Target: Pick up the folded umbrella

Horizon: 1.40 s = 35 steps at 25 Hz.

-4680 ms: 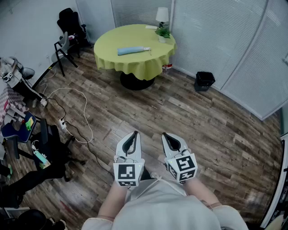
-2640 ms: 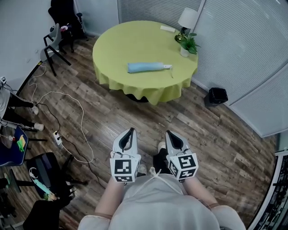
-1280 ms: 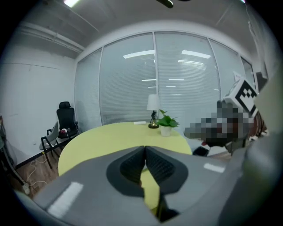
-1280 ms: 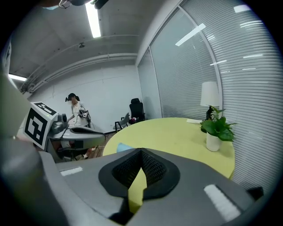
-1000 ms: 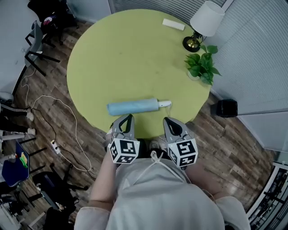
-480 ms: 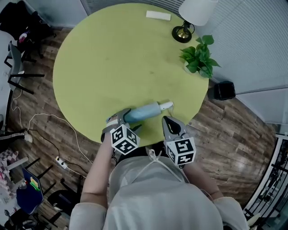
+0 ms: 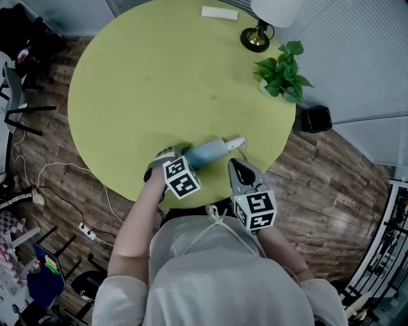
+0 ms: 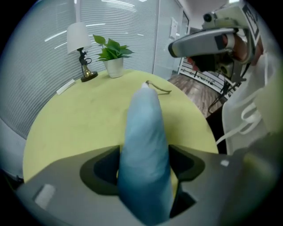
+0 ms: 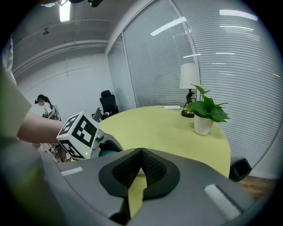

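The folded light-blue umbrella [image 7: 210, 151] lies near the front edge of the round yellow-green table [image 7: 146, 83], its white handle end [image 7: 237, 142] pointing right. My left gripper [image 7: 169, 158] points steeply down over the umbrella's left end. Its jaws stand wide, one on each side. In the left gripper view the umbrella [image 8: 143, 132] fills the gap between the jaws and runs away toward the plant. My right gripper [image 7: 236, 165] hovers shut just off the table's front edge, right of the umbrella, with nothing in it. The right gripper view shows its jaws [image 9: 140, 154] meeting.
At the table's far right stand a lamp [image 7: 258, 38] and a potted plant [image 7: 280, 79], with a flat white thing [image 7: 219, 12] at the back edge. A black bin [image 7: 312, 119] is on the wood floor at right. Chairs [image 7: 19, 83] and cables [image 7: 51, 172] are at left.
I have come up to the table. My left gripper dropped and tilted down over the umbrella's left end, its jaws going from shut to wide. The right gripper shifted slightly.
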{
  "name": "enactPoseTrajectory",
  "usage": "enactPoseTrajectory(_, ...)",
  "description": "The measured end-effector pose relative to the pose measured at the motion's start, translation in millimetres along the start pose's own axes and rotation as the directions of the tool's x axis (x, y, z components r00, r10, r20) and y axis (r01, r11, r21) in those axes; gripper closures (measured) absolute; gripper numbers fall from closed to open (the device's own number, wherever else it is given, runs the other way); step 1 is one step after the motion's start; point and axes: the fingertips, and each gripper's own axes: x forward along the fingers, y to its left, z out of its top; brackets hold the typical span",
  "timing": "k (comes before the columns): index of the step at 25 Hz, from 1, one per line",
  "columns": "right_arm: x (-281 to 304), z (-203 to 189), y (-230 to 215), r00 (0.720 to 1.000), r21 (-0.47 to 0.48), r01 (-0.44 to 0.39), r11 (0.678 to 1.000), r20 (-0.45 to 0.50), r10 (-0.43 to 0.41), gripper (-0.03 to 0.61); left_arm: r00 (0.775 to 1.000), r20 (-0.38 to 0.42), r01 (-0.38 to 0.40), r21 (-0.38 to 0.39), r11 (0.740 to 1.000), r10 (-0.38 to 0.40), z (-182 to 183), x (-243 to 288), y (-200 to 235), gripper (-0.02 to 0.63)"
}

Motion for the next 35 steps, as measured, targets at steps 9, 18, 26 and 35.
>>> enactPoseTrajectory(9, -5, -16, -10, 0.999, 0.025, 0.040, 0.999, -0.023, -0.039, 0.578, 0.999, -0.048, 0.021, 0.058, 0.998, -0.019, -2, 7, 0, 0.307)
enactPoseTrajectory(18, -8, -21, -7, 0.999, 0.008, 0.038, 0.999, -0.030, -0.037, 0.578, 0.996, 0.010, -0.085, 0.042, 0.995, 0.085, -2, 1, -4, 0.321)
enactPoseTrajectory(26, -16, -14, -4, 0.999, -0.023, 0.031, 0.999, -0.014, -0.032, 0.578, 0.979, 0.127, -0.149, -0.095, 0.984, 0.160, 9, -41, 6, 0.325)
enactPoseTrajectory(35, -28, 35, 21, 0.995, -0.074, 0.019, 0.997, 0.096, -0.012, 0.578, 0.856, 0.356, -0.236, -0.374, 0.897, 0.374, 19, -149, 31, 0.325)
